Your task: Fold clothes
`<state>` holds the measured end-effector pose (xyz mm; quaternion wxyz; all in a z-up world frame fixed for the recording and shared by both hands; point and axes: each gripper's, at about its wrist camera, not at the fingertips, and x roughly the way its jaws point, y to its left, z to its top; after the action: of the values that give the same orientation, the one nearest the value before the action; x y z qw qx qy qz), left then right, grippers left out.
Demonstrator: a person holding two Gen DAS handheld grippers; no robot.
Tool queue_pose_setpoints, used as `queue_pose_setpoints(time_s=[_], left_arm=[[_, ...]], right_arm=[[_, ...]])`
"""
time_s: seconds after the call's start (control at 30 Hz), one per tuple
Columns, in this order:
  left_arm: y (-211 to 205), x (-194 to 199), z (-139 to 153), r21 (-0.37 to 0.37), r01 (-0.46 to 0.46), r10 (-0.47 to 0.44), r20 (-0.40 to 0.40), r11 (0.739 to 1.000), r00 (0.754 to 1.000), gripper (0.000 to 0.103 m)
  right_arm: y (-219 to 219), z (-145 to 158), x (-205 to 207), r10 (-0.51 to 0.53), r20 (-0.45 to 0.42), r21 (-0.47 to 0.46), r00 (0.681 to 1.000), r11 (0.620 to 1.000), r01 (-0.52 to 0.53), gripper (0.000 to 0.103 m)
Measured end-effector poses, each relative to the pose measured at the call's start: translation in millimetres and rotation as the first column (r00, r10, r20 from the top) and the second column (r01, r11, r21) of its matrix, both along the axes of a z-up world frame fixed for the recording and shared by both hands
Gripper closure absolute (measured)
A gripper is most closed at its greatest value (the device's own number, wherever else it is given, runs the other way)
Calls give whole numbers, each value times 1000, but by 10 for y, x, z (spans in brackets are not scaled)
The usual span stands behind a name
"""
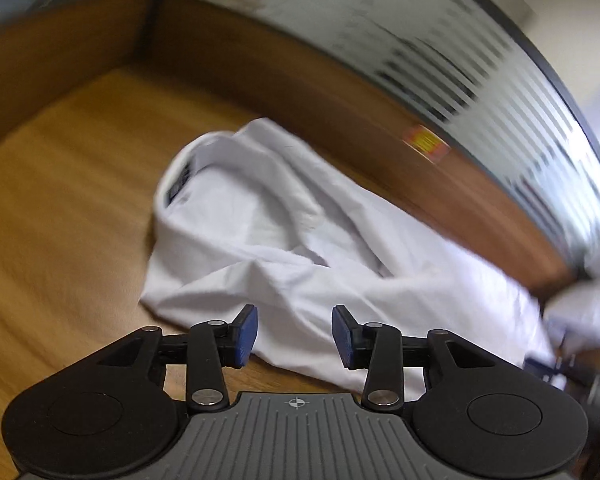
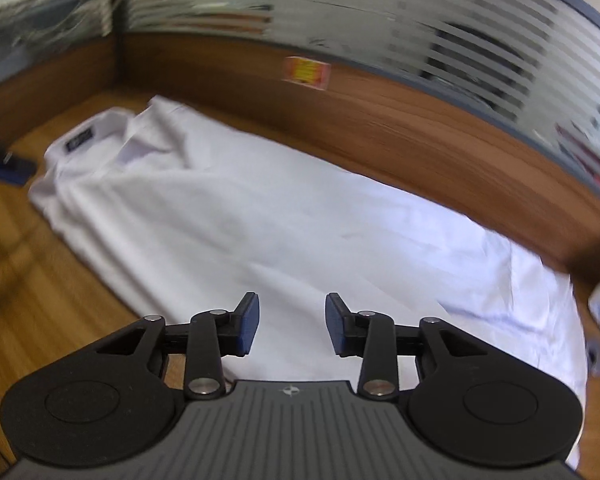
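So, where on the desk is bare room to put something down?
Bare wood lies left of the shirt, from its collar to the near desk edge. A thin strip runs between shirt and back panel. The middle and right are covered by cloth. Both tools, left and right, are open.

White shirt (image 2: 260, 216) reads as thin woven cloth, matt, softly creased, with a dark fabric label (image 2: 79, 142) inside the collar. The bench (image 1: 60, 184) is wood-grain laminate, smooth with a low sheen. Left gripper (image 1: 294, 334) and right gripper (image 2: 292, 324): matt black plastic arms, shiny metal pivot pins, blue rubbery-looking pads (image 2: 249, 324), ribbed grey plastic body. Behind, a striped frosted glass partition (image 2: 500, 40), glossy.
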<state>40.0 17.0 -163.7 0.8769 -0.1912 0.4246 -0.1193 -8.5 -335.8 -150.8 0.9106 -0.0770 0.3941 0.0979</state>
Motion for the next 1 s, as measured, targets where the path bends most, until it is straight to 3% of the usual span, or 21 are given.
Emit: queue_pose_setpoints(time_s=[0.13,0.37,0.57,0.7,0.77,0.9,1.0], left_arm=[[-261,36,69,93,96,-100,43,991,994,58],[-399,222,-74,158,108,-117,46,981,992,61],[-245,185,-100,197,168,-179,39,966,983,62],[-129,247,-217,203,130,-132,-6,971,991,62],[-86,288,-283,189,99,-96,-29,977,995,59],[-41,339,-377,146,30,-20,-71,989,997,58],[-52,336,-386,150,23,-12,-73,988,997,57]], right_arm=[[-97,-64,41,-20,-11,16,1000,1000,20,52],[-150,-235,67,-18,-59,-25,998,1000,17,52],[-514,-238,-116,-162,-55,-55,985,986,159,52],[-831,-253,-269,-308,-50,-68,950,950,305,50],[-990,-267,-336,-380,-49,-69,924,924,376,45],[-1304,-280,-456,-496,-45,-47,867,868,494,45],[-1520,-256,-503,-560,-33,-31,828,829,559,42]])
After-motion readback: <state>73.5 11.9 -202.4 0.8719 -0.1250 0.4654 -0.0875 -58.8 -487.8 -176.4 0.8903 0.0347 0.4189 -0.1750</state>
